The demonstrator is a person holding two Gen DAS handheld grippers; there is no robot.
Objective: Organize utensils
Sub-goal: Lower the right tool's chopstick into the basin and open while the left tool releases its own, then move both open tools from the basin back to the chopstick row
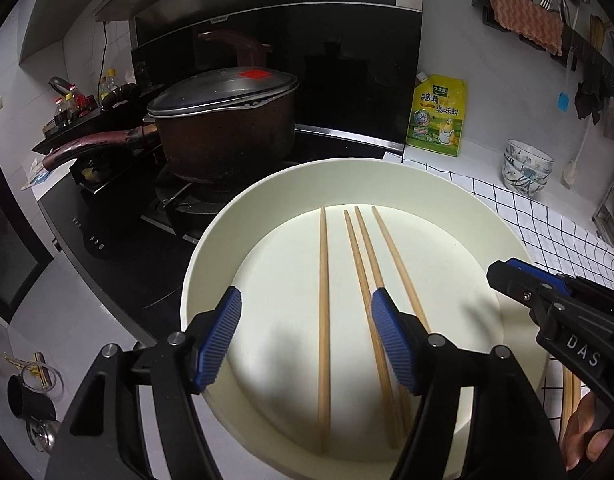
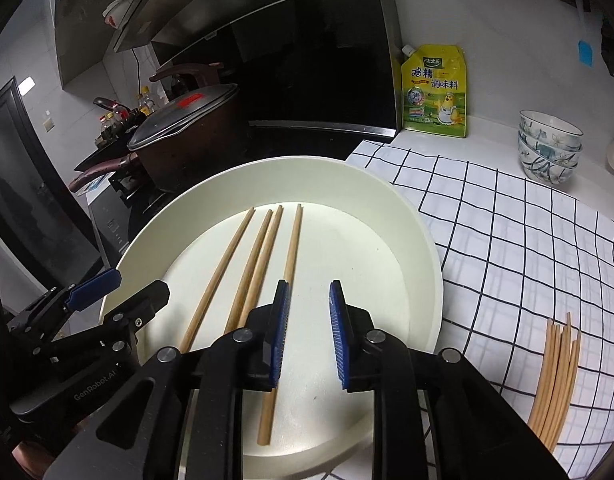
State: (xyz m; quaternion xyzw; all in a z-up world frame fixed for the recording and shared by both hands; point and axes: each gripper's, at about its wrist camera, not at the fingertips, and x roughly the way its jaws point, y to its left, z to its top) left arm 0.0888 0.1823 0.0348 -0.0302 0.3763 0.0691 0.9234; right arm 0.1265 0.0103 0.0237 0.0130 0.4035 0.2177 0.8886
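Several wooden chopsticks (image 1: 324, 320) lie side by side in a round cream tray (image 1: 291, 184), also seen in the right wrist view (image 2: 247, 272) inside the tray (image 2: 387, 200). My left gripper (image 1: 307, 344) is open above the tray, its jaws either side of the leftmost chopstick, holding nothing. My right gripper (image 2: 307, 336) is open above the tray beside the rightmost chopstick (image 2: 293, 240), holding nothing. It shows at the right of the left wrist view (image 1: 507, 276). A loose bundle of more chopsticks (image 2: 555, 380) lies on the checked cloth (image 2: 507, 220) right of the tray.
A brown lidded pot (image 1: 223, 128) sits on the black stove (image 1: 119, 240) left of the tray. A yellow seasoning pouch (image 1: 439, 116) and stacked patterned bowls (image 1: 527, 168) stand at the back of the counter. A wall rail (image 1: 547, 20) holds hanging utensils.
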